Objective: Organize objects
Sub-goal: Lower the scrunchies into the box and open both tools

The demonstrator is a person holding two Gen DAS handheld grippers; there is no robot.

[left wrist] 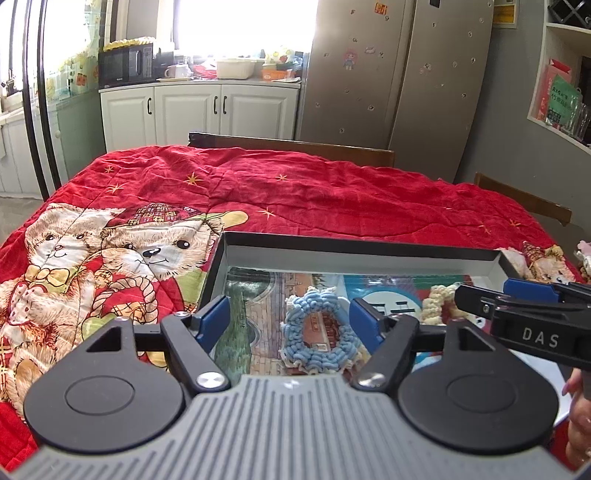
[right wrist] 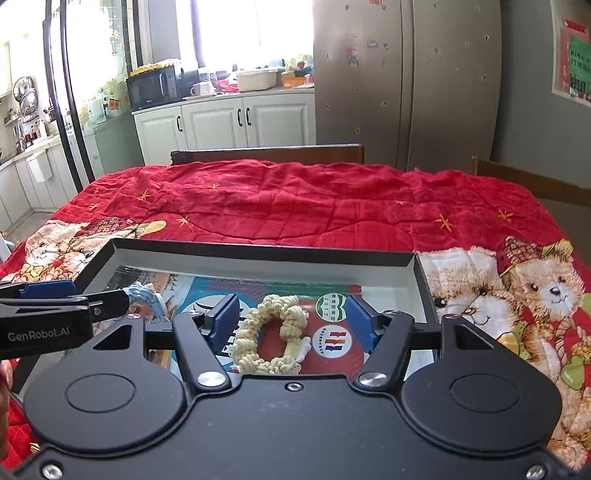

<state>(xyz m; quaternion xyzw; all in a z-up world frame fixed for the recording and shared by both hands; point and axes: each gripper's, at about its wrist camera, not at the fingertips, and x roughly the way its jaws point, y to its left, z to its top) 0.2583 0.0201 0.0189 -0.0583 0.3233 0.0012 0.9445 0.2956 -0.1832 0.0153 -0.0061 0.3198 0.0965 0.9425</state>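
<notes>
Lying flat in tray (right wrist: 419, 273): yellow ring (right wrist: 271, 338), elongated front-to-back.

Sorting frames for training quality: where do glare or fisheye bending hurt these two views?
Left wrist view: the bright window is blown out white; the grey refrigerator bows. Right wrist view: the same window glare, door frame curved at left; the fluffy yellow scrunchie in the shallow black-rimmed box stays sharp.

Near edge of the tray (left wrist: 354, 246) hidden under both tong bodies, cream scrunchie (left wrist: 437, 299) half covered by the right tongs (left wrist: 524, 295) in the left view, blue scrunchie (right wrist: 146, 295) mostly behind the left tongs (right wrist: 74, 295) in the right view, countertop clutter (left wrist: 236, 68) too small to tell.
</notes>
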